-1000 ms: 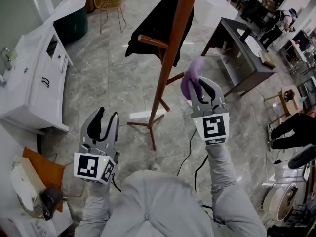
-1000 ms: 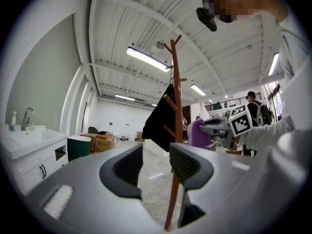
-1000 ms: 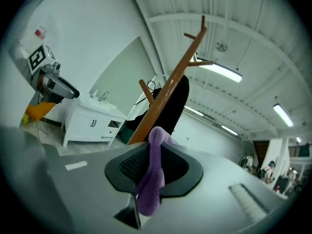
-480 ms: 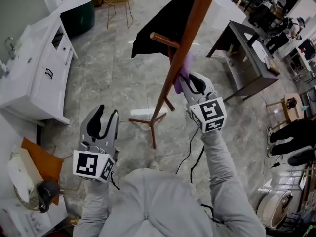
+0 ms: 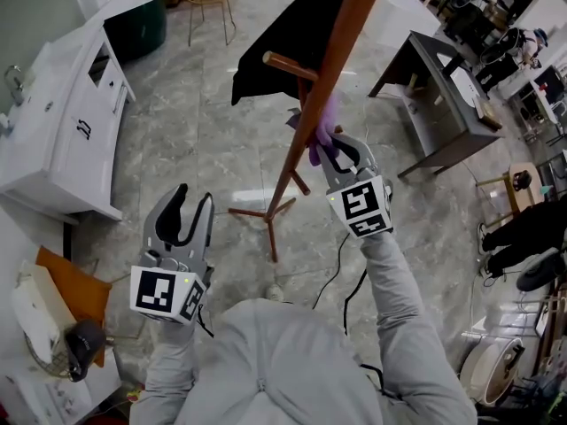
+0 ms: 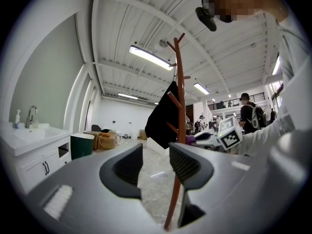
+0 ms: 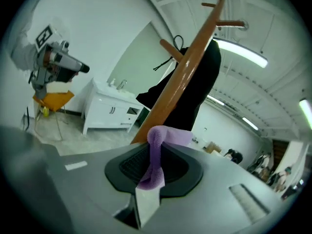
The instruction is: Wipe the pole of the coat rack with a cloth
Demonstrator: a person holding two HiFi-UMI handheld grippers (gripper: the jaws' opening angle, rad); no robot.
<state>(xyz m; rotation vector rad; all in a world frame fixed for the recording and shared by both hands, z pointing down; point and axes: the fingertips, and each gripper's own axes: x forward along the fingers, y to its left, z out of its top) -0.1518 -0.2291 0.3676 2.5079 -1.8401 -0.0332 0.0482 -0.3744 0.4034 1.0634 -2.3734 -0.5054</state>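
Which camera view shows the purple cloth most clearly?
The right gripper view: the purple cloth sits at its centre, pinched between the shut jaws, against the pole. The head view shows a small purple bunch at the pole; the left gripper view, only a distant speck.

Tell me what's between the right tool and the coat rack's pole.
Only the purple cloth, clamped in the right tool's shut jaws and lying against the pole. The right gripper view shows it best; the head view agrees.
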